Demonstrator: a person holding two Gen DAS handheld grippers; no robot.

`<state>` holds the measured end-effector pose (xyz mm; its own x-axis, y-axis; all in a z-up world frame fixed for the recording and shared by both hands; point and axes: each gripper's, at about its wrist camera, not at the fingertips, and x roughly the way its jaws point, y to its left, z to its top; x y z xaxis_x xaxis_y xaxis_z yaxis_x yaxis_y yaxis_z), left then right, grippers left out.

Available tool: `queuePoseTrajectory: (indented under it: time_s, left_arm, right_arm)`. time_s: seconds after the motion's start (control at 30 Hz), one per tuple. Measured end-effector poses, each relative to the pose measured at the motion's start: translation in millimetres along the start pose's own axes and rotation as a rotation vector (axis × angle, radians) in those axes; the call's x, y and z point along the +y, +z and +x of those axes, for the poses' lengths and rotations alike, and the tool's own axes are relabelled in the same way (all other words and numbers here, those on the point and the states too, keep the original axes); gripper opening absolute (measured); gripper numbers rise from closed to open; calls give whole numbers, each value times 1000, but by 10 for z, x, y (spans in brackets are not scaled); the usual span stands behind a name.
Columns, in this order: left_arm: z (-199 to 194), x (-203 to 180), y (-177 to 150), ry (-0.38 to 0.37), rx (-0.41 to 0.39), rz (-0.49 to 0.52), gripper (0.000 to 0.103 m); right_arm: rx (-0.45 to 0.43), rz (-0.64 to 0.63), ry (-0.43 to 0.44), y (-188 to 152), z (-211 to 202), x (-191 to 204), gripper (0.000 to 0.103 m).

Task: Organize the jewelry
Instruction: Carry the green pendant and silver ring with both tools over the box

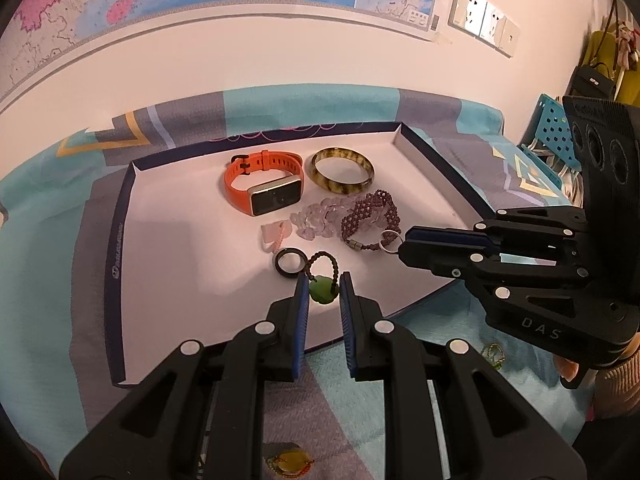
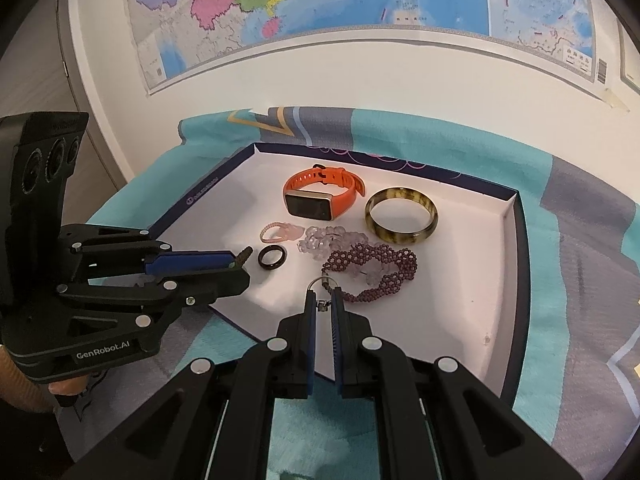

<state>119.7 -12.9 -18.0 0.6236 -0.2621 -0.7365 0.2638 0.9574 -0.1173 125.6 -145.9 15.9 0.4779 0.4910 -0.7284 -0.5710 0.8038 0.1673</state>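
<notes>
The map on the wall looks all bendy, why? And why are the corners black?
In both wrist views the fisheye lens curves straight lines, so the map and the tray rim bow; the round lens edge leaves dark corners. In the left wrist view, light glares on the watch screen.

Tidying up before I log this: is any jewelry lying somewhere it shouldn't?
Yes. Two pieces lie on the cloth outside the tray: a yellow-green pendant at the near edge and a small green piece right of the tray. The rest sits inside.
</notes>
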Motion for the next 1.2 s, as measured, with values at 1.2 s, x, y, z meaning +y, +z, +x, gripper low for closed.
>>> queuePoseTrajectory:
  time_s: [1.2]
  left_arm:
    - [135,30,12,4,29,-18,16]
  right_arm:
    - [25,6,3,29,125,3,6]
